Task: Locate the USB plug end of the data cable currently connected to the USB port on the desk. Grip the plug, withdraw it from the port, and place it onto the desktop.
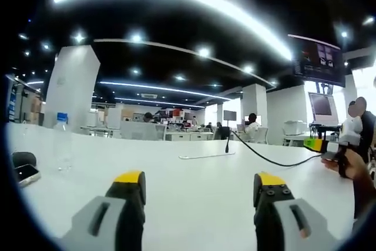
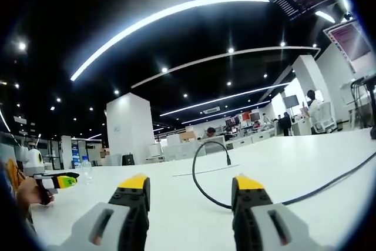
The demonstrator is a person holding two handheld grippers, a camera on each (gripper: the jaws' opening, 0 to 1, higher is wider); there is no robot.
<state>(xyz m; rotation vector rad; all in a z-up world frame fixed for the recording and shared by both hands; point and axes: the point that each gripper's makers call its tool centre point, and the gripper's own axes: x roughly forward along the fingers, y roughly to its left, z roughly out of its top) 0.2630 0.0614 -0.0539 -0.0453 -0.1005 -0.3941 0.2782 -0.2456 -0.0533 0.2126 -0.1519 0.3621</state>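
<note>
A black data cable (image 1: 264, 158) runs across the white desk (image 1: 176, 204). Its plug end (image 1: 227, 144) stands upright at the right end of a flat port panel (image 1: 205, 156) set in the desktop. My left gripper (image 1: 200, 187) is open, well short of the plug, with nothing between its yellow-tipped fingers. In the right gripper view the cable (image 2: 202, 195) loops up and drops to the plug (image 2: 228, 160) at the panel (image 2: 197, 173). Open and holding nothing, my right gripper (image 2: 191, 189) has the cable's loop passing between its fingertips further out on the desk.
A clear water bottle (image 1: 61, 139) stands at the far left, with a phone (image 1: 26, 173) and a dark object (image 1: 23, 158) near the left edge. The right gripper (image 1: 329, 146) in a hand (image 1: 352, 166) enters from the right. Office desks and seated people lie beyond.
</note>
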